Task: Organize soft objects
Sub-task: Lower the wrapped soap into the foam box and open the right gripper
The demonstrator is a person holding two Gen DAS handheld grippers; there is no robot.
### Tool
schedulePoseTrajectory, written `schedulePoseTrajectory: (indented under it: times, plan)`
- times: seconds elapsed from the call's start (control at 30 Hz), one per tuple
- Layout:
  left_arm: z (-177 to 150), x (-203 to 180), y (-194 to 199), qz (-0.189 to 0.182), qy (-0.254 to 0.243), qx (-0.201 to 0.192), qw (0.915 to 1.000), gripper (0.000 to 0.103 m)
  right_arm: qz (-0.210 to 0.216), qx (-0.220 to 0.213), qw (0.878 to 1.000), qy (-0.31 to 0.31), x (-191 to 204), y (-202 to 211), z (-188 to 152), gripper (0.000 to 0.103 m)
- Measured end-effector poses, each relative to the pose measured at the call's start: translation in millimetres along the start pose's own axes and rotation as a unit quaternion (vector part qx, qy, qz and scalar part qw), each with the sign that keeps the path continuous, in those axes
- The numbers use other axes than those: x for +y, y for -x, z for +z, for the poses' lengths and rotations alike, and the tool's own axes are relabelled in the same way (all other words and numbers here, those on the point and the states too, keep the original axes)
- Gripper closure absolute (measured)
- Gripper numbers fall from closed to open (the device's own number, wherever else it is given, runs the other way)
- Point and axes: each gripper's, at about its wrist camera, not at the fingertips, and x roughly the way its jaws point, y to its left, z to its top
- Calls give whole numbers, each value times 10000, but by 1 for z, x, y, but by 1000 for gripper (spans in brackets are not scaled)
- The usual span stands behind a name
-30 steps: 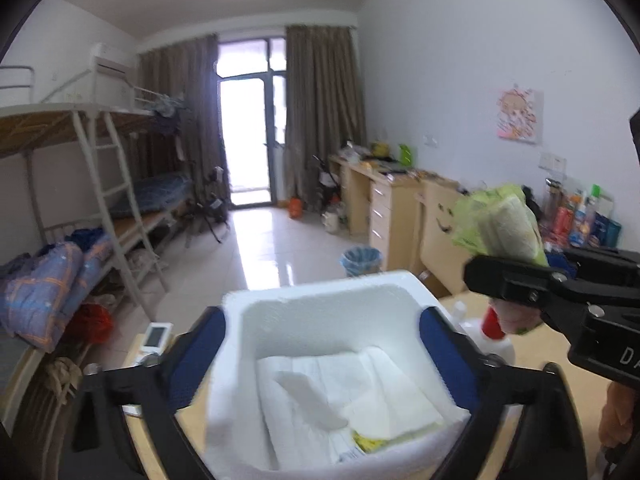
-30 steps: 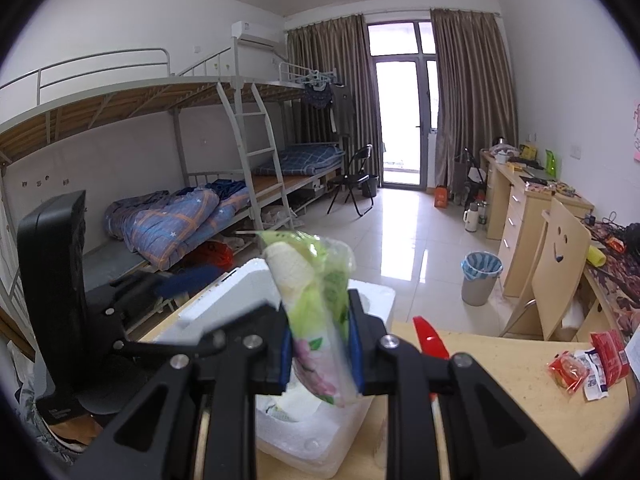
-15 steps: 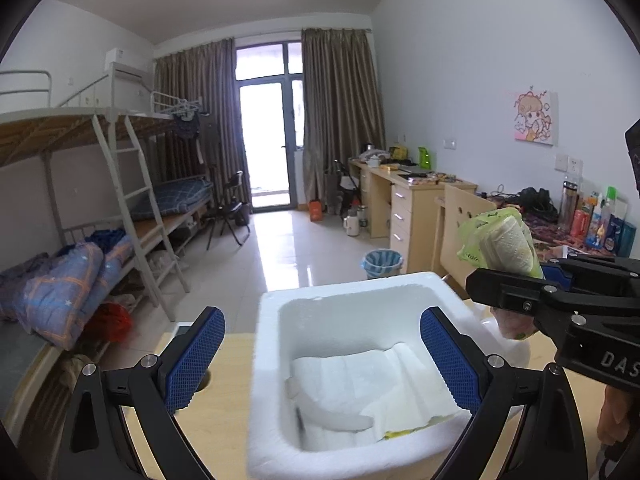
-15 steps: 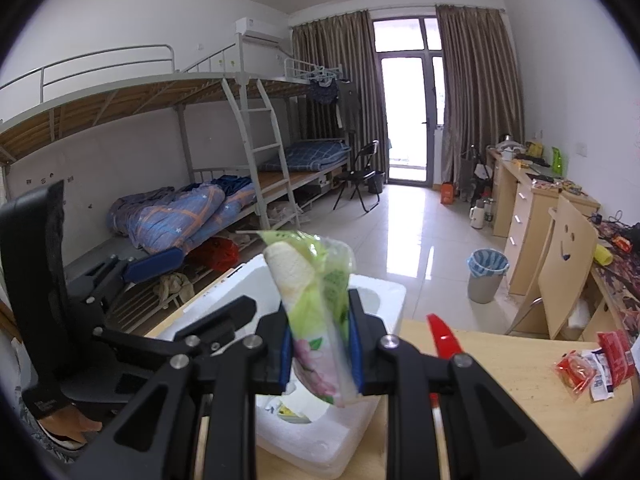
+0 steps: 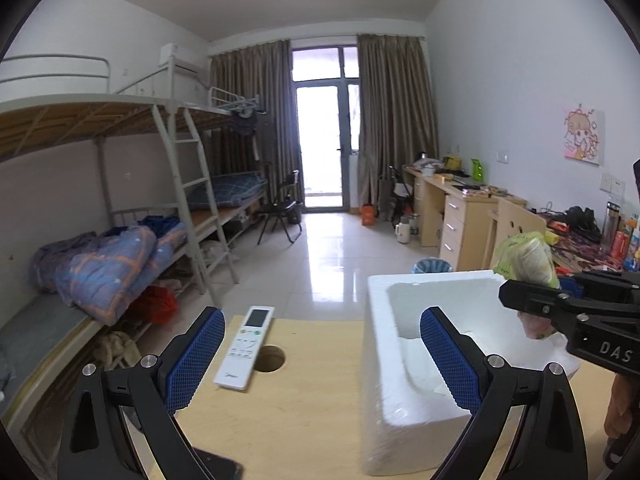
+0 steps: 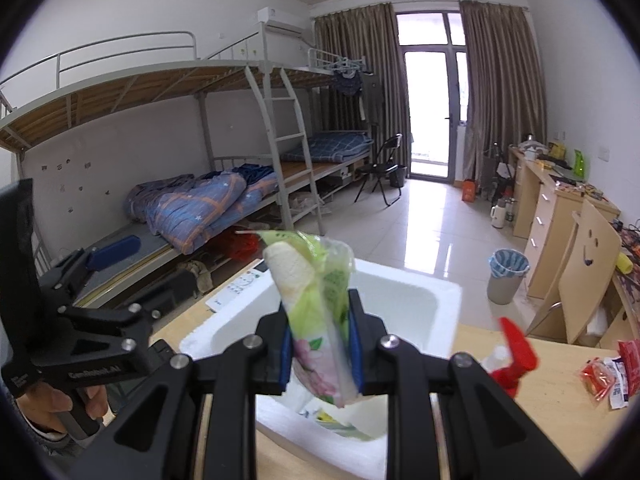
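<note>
The right gripper (image 6: 318, 354) squeezes a green tissue pack (image 6: 316, 308) tight and holds it up over the white foam box (image 5: 404, 364) on the wooden table (image 5: 304, 412). The left gripper (image 5: 320, 354) is wide apart, holding nothing. A white remote (image 5: 245, 347) lies beside the box. Something white, maybe paper, lies inside.

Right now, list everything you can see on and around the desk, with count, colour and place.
white foam box: one, white, on the wooden desk
green plastic tissue pack: one, green and pink, held above the box
white remote control: one, white, on the desk left of the box
red-trigger spray bottle: one, white with red trigger, right of the box
red snack packets: a few, red, desk's right side
left gripper: one, black with blue fingers, open, empty
right gripper: one, black, shut on the pack
</note>
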Motion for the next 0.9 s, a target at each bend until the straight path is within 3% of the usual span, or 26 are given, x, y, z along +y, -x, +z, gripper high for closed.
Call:
schedulePoseTrajectory:
  times: [0.2,0.67,0.73,0.87,0.9]
  plan:
    - [-3,11,10,174,113,-54,9998,4,104,69,9999,29,6,-7,-1,76]
    - [-2,13,20,242,185,-146,9994,4,-98,78,9999,-95,3,-13,-1,76]
    - [-2,12,20,236,209,-147,9994,4,-128,88,9997,-161,1,-14,0,68]
    - [-1,13,22,254,222,-161,9993,4,-174,63,9994,-306,-4,-15,-1,39]
    - [-1,13,22,243,229,-170,9993,4,-198,43,9993,-299,-3,-15,-1,37]
